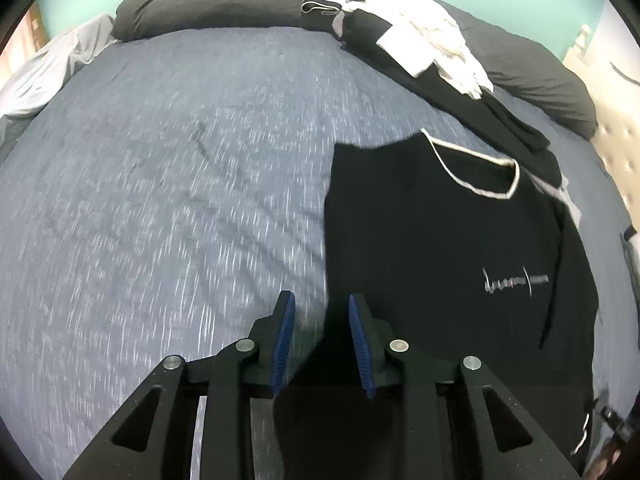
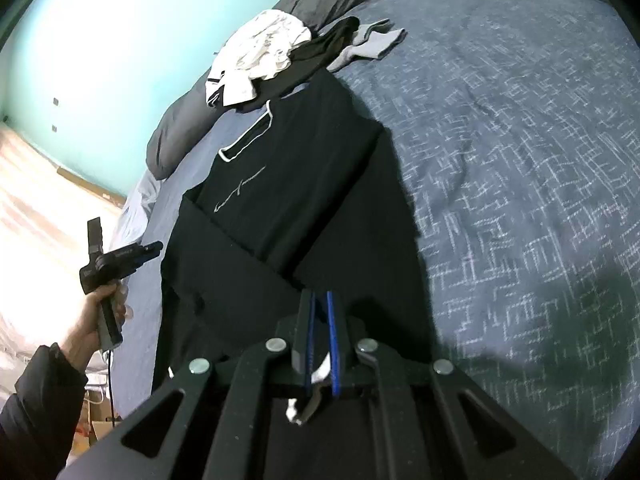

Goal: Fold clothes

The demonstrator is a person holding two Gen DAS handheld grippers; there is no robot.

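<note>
Right wrist view, black shirt [image 2: 304, 184] lengthwise, collar far, right gripper [image 2: 320, 300] fingers clamping hem, left gripper [image 1: 322, 304] fingers apart.

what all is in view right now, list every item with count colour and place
black long-sleeve shirt with white neck trim: one, black, flat on the bed, sleeve folded across its body
pile of unfolded clothes: one heap, white, black and grey, near the pillows
dark grey pillows: two, charcoal, at the head of the bed
blue-grey patterned bedspread: one, blue-grey with pale flecks, covers the bed
turquoise wall: one, behind the bed
left gripper: one, black with blue pads, open at the shirt's edge
right gripper: one, black with blue pads, shut on the shirt's hem
hand: one, dark sleeve, holds the left gripper's handle
</note>
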